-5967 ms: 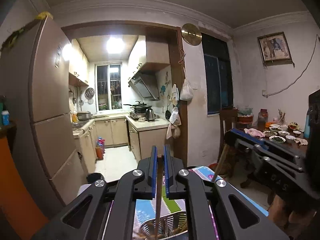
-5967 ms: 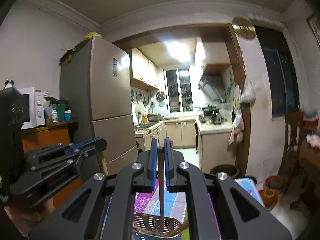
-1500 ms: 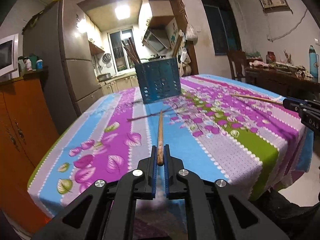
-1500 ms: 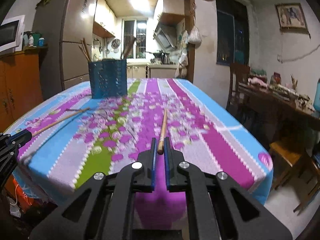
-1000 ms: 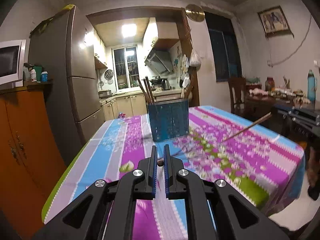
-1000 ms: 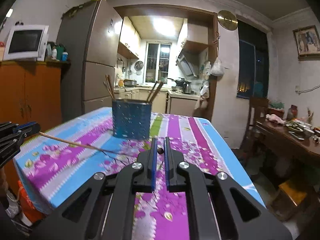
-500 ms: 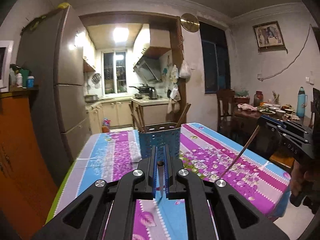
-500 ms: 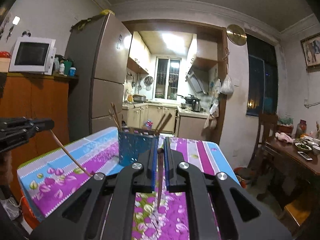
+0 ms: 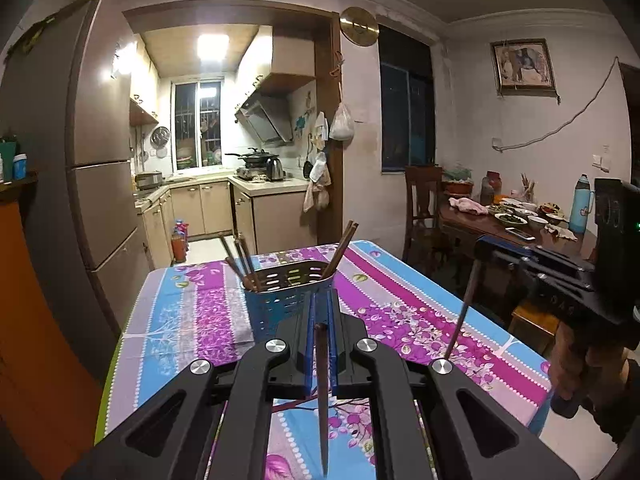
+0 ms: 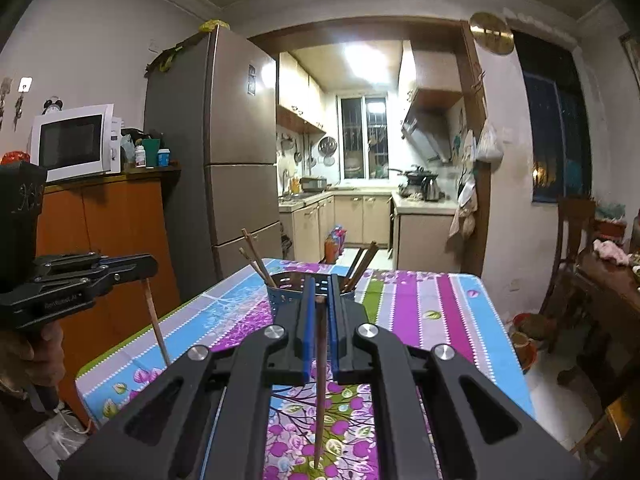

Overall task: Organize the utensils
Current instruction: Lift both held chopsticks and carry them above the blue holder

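Note:
A blue perforated utensil holder (image 9: pixel 280 300) (image 10: pixel 286 286) stands on the floral tablecloth (image 9: pixel 188 320) (image 10: pixel 440 320) with several brown chopsticks leaning in it. My left gripper (image 9: pixel 320 300) is shut on one dark chopstick (image 9: pixel 322 392), which hangs tip-down just short of the holder. My right gripper (image 10: pixel 320 284) is shut on another chopstick (image 10: pixel 319 392), also hanging tip-down in front of the holder. Each gripper shows in the other's view: the right gripper (image 9: pixel 482 246) at the right with its chopstick (image 9: pixel 460 320), the left gripper (image 10: pixel 146 266) at the left with its chopstick (image 10: pixel 156 320).
A tall fridge (image 10: pixel 224 160) and an orange cabinet (image 10: pixel 112 240) with a microwave (image 10: pixel 74 142) stand left of the table. To the right are a wooden chair (image 9: pixel 422 208) and a dark side table (image 9: pixel 500 224) with bowls. A kitchen doorway lies beyond.
Both grippers rose above the table and closed in on the holder. Their chopsticks, lying almost level a second ago, now hang steeply tip-down.

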Demonstrator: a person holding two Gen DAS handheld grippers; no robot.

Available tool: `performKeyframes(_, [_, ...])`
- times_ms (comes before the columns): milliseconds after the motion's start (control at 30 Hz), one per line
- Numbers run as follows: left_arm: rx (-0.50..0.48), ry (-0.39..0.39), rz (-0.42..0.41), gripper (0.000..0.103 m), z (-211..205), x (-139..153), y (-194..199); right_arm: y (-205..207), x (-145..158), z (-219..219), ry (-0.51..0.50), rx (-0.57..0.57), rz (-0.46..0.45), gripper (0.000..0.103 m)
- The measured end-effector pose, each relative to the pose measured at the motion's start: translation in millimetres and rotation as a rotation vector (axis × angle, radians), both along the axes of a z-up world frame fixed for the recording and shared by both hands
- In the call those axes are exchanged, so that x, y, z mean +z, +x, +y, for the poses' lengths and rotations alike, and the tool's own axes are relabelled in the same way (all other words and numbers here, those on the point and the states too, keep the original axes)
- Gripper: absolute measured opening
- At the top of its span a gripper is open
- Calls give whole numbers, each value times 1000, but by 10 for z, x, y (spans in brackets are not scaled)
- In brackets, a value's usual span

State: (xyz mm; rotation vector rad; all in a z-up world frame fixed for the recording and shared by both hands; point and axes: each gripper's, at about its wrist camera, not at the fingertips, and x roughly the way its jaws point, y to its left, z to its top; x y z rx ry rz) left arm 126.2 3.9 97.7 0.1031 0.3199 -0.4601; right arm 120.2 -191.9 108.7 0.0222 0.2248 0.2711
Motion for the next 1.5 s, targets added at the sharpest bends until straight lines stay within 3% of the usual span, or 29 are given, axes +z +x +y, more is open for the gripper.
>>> performKeyframes(433, [102,121,-15,7,-409,-88,226,293,71,229,-5,48,75,5])
performKeyframes(1300, [115,131,-72,7,-606,145,314,587,416,345,-31,45,50,5])
performKeyframes(1500, [107,101,-135,7,-673,558,523,815,803,332,-26,13,-3,5])
